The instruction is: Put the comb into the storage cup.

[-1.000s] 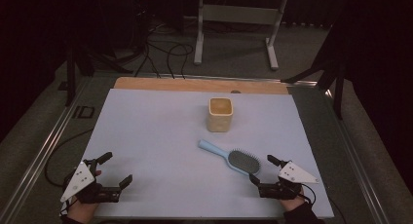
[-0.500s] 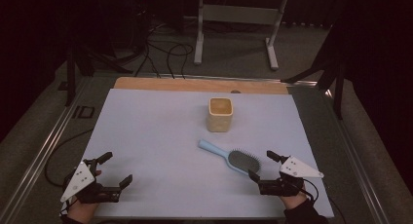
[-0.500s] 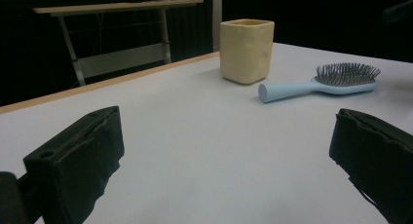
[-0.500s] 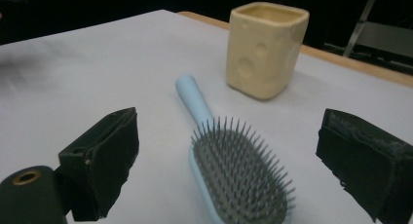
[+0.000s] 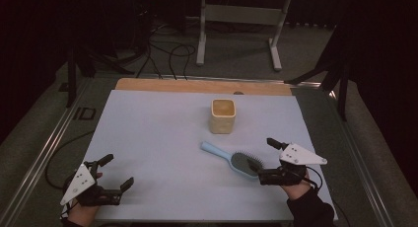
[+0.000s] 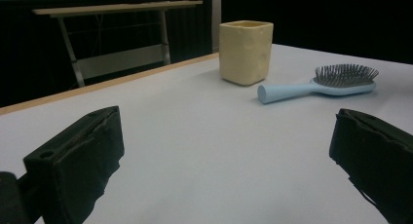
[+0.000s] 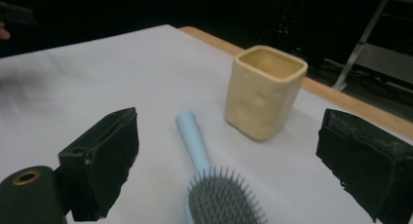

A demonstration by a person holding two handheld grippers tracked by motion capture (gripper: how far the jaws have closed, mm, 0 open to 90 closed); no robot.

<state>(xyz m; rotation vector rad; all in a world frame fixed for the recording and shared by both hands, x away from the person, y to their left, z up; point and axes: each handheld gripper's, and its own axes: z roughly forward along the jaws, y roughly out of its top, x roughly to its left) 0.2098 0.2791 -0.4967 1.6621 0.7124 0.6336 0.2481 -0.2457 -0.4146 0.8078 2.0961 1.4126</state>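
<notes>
At the near left corner of a white-covered table (image 5: 148, 133), a person's left gripper (image 5: 118, 171) rests low on the surface, its two black jaws spread wide with nothing between them. In the left gripper view the same jaws stand far apart at the bottom corners, bare white tabletop lying between them, and a pale yellow square cup (image 6: 245, 51) and a light blue hairbrush (image 6: 321, 83) sit well ahead.

Toward the middle of the table in the high view, the cup (image 5: 223, 115) stands upright, its open mouth facing up. Just in front of it, and apart from it, the hairbrush (image 5: 231, 159) lies flat with its bristles up, its handle pointing back and left toward the table's centre and its oval grey head nearest the person's right hand.

At the right, the right gripper (image 5: 263, 155) is held wide open, with the brush head at its near jaw; the high view does not settle whether that jaw touches the brush. The right gripper view looks straight down the brush: the bristled head (image 7: 221, 202) sits low between the two open jaws, neither of which is closed on it, the blue handle runs away toward the cup (image 7: 265, 90), and the cup stands just beyond and to the right of the handle's tip. A wooden strip (image 5: 202, 85) edges the far side of the table, with cables and a metal stand (image 5: 241, 15) on the floor behind.
</notes>
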